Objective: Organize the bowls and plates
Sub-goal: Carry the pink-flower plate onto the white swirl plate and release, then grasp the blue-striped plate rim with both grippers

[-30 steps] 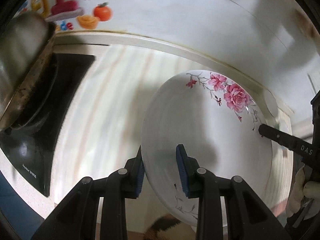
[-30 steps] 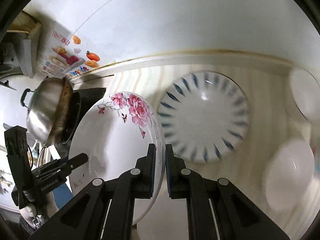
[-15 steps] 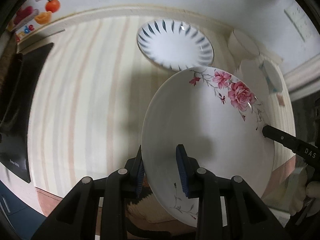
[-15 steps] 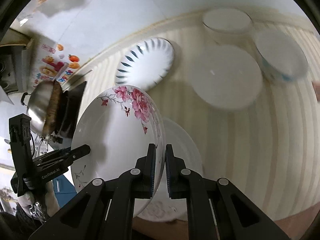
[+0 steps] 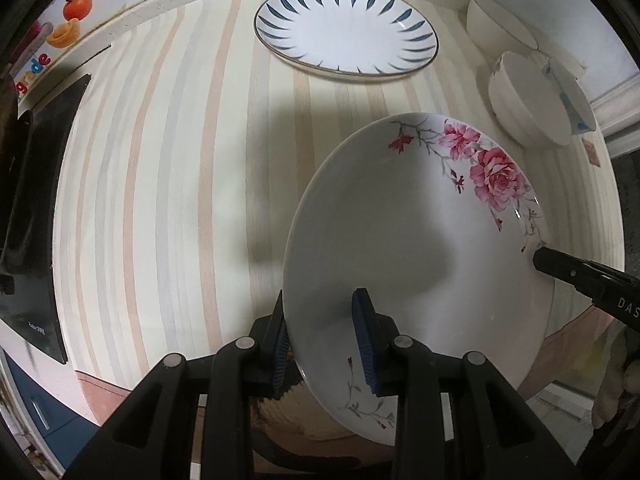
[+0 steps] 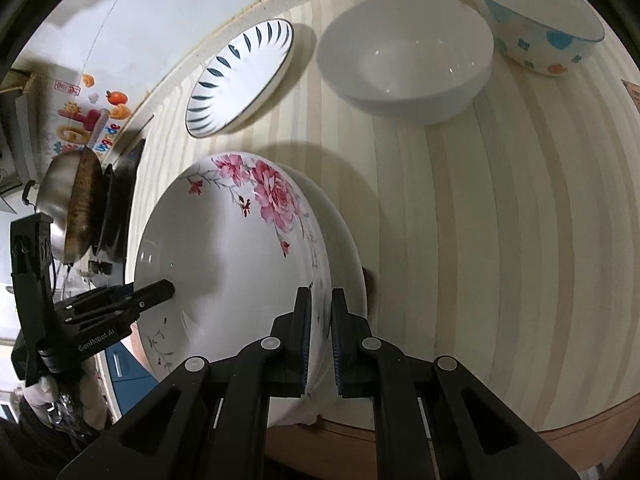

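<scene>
A white plate with pink roses [image 5: 400, 240] [image 6: 224, 248] hangs tilted over the striped counter's front edge, held from both sides. My left gripper [image 5: 320, 320] is shut on its near rim, one blue pad under the rim and one inside. Opposite it, my right gripper [image 6: 320, 300] is shut on the other rim. Each view shows the other gripper's finger: the right [image 5: 560, 268], the left [image 6: 160, 292]. Just beneath, the rim of a second white plate [image 6: 348, 248] shows on the counter. A blue-leaf plate [image 5: 346, 32] [image 6: 240, 76] lies near the wall.
Three bowls stand at the back right: a wide white bowl [image 6: 408, 52], a dotted bowl [image 6: 536, 20] and another white bowl [image 5: 500, 20]. A steel pan [image 6: 72, 208] sits on the black stove [image 5: 32, 200] at the left. The counter's front edge [image 6: 480, 428] is close.
Both grippers carried the rose plate away from the stove, along the counter and downward. The bowls and the blue-leaf plate came into view, and the plate now hangs low over a second white plate.
</scene>
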Available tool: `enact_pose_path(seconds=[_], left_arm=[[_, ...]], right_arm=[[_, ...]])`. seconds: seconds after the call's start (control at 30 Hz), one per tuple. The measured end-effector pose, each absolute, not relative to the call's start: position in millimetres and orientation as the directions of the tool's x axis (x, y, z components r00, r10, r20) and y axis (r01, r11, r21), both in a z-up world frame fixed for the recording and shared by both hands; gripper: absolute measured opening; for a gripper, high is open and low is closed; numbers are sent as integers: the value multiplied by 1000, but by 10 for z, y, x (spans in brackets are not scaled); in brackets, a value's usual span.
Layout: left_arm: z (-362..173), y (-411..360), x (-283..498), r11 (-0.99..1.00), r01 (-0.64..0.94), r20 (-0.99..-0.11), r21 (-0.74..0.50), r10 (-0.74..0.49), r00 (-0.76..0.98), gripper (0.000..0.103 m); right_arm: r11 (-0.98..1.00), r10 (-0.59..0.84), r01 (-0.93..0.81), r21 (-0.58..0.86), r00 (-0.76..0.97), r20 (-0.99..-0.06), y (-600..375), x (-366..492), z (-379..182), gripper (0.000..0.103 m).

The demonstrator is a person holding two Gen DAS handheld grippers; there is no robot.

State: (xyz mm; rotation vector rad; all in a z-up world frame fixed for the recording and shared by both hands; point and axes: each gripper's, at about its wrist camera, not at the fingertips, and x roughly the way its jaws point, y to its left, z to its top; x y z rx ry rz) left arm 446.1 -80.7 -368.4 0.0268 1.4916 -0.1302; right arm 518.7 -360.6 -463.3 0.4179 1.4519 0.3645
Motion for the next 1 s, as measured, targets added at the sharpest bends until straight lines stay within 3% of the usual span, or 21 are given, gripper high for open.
enact_pose_path(seconds=[0.53,0.73,0.9,1.0], left_arm=[[-4000,-1047,4653,987,160,-1000,4,0,24,27],[-3741,-844,4660,992,120,-999,-23,-28,42,27],[-3359,-610,4960,996,53,-990,-75,-81,115,28],[-3241,-471,5348,995,-1,-983,-102,-101,152,30]], right_arm=[[905,425,3,426,15,-905,-3555,5221,-4616,13],[912,409,14,409,-20,-912,-3615,5250,-4488,13],[891,452,11,453,56,-890,-3645,5474,-4043,13],[881,472,-22,473,126,-873,-3545,5791,-3740,28]])
